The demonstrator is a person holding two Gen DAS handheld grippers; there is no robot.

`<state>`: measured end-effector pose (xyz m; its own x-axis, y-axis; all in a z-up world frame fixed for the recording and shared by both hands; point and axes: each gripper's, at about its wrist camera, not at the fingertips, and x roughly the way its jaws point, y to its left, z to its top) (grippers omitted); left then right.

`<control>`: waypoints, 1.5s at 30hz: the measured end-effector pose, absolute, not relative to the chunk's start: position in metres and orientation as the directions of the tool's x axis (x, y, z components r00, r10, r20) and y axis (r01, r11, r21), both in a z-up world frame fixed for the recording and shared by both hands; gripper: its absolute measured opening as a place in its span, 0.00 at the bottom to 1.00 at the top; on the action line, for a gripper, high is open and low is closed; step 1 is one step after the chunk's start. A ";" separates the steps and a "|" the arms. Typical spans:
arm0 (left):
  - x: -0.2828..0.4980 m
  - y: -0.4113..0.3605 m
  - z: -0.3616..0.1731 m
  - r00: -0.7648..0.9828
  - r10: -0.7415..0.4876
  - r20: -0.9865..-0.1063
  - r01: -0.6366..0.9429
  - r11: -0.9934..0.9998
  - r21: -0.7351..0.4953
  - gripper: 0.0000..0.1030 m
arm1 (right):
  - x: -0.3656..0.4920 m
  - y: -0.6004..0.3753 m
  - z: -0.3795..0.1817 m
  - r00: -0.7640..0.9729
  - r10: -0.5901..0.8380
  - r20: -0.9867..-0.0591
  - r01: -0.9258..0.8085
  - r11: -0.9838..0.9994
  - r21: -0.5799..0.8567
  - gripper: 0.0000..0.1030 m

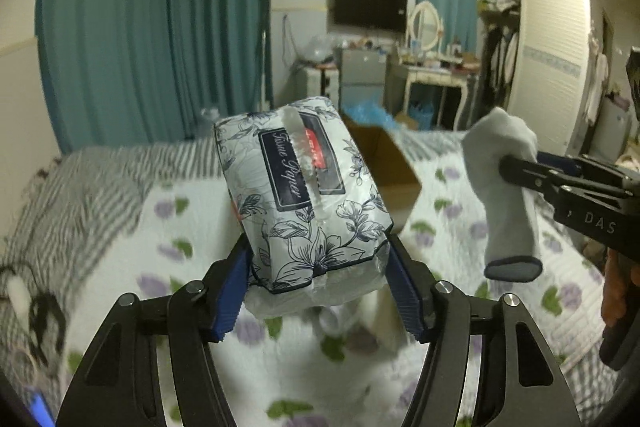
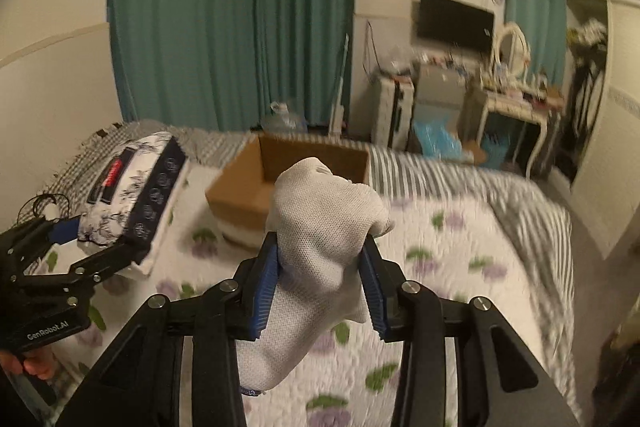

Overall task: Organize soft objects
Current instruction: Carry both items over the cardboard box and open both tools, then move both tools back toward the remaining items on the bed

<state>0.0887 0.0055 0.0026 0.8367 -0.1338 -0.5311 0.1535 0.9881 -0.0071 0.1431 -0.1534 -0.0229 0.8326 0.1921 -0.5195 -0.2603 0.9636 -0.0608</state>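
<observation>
Bedroom, floral quilt (image 2: 460, 251): a tissue pack (image 1: 304, 195) is clamped in the left tongs (image 1: 318, 283) and a grey sock (image 2: 320, 247) in the right tongs (image 2: 320, 287), both held aloft. Carrying appears under way; next, each is judged to need lowering into the cardboard box (image 2: 248, 187) just ahead.

1. Much of the cardboard box (image 1: 394, 167) is hidden behind the tissue pack (image 1: 304, 195) in the left wrist view.
2. The floral bedspread (image 2: 460, 267) is blurred.
3. The small items on the dressing table (image 2: 516, 95) cannot be made out.
4. The sock (image 2: 316, 267) has its lower end cut off by the right tool (image 2: 320, 287).
</observation>
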 end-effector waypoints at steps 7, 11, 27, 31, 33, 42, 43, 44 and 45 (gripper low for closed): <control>0.155 -0.002 0.024 0.847 -0.146 -0.512 0.180 0.984 0.016 0.61 | 0.206 -0.133 0.014 0.847 0.226 -0.481 -0.296 0.952 -0.074 0.38; 0.205 -0.012 0.019 0.845 -0.148 -0.514 0.194 0.980 0.037 0.62 | 0.258 -0.122 0.015 0.848 0.223 -0.481 -0.297 0.951 -0.082 0.38; 0.327 -0.021 -0.069 0.775 -0.090 -0.626 0.176 0.981 0.076 0.79 | 0.428 -0.116 -0.094 0.723 0.248 -0.645 -0.325 0.946 -0.001 0.43; 0.325 -0.024 -0.062 0.797 -0.052 -0.602 0.146 0.983 0.108 0.85 | 0.422 -0.131 -0.089 0.743 0.228 -0.629 -0.292 0.957 0.003 0.65; 0.320 -0.020 -0.052 0.805 -0.039 -0.592 0.130 0.985 0.113 0.85 | 0.411 -0.139 -0.072 0.772 0.219 -0.597 -0.265 0.964 0.011 0.72; 0.248 -0.002 0.029 0.882 -0.048 -0.470 0.112 0.988 0.110 0.91 | 0.319 -0.161 0.038 0.857 0.180 -0.483 -0.232 0.971 -0.050 0.92; 0.237 0.000 0.039 0.892 -0.052 -0.450 0.112 0.988 0.108 0.97 | 0.310 -0.160 0.048 0.862 0.182 -0.473 -0.234 0.971 -0.054 0.94; 0.223 0.001 0.049 0.904 -0.053 -0.424 0.109 0.988 0.108 1.00 | 0.297 -0.159 0.058 0.868 0.186 -0.461 -0.239 0.969 -0.059 0.96; 0.208 0.003 0.058 0.918 -0.054 -0.393 0.105 0.988 0.109 1.00 | 0.280 -0.160 0.068 0.871 0.196 -0.451 -0.252 0.966 -0.067 0.97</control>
